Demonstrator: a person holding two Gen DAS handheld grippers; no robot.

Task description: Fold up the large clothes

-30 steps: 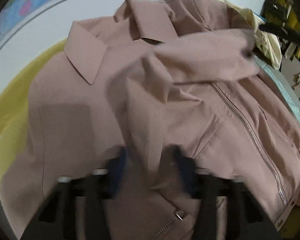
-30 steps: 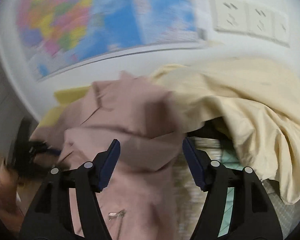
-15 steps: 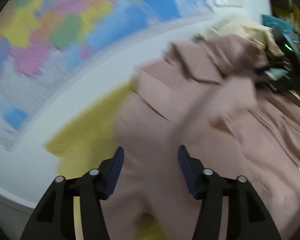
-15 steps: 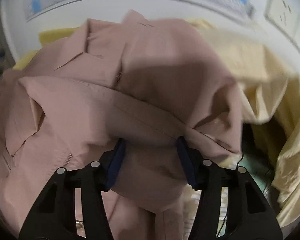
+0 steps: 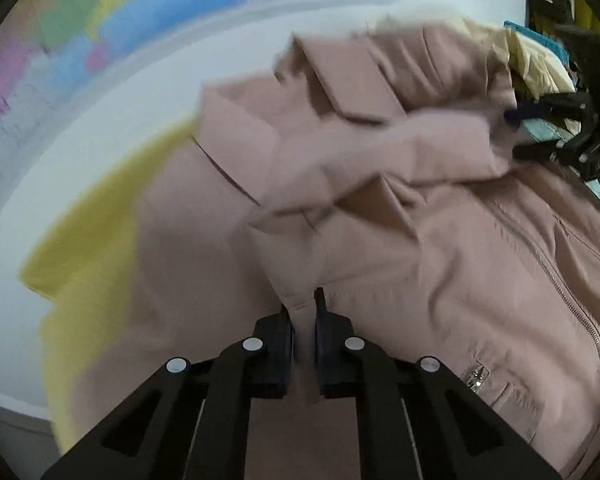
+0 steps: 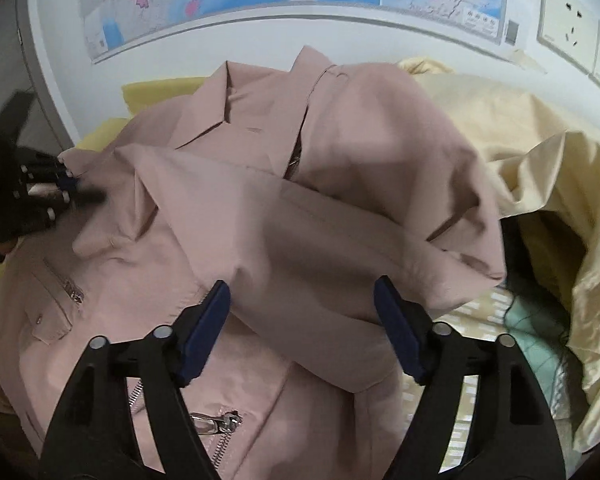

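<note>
We see the left gripper (image 5: 303, 332) closing, pinching a fold of the pink zip jacket (image 5: 440, 264), right gripper (image 6: 302, 320) opening, wide over its sleeve (image 6: 300, 232), yellow cloth (image 5: 96, 224) beneath.

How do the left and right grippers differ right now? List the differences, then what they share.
The left gripper is closing, jaws nearly together; the right gripper is opening, jaws wide apart. The left gripper pinches a fold of the pink jacket; the right gripper grips nothing, the jacket lying loose between its jaws. Both are black with blue-lined jaws and face the jacket.
</note>
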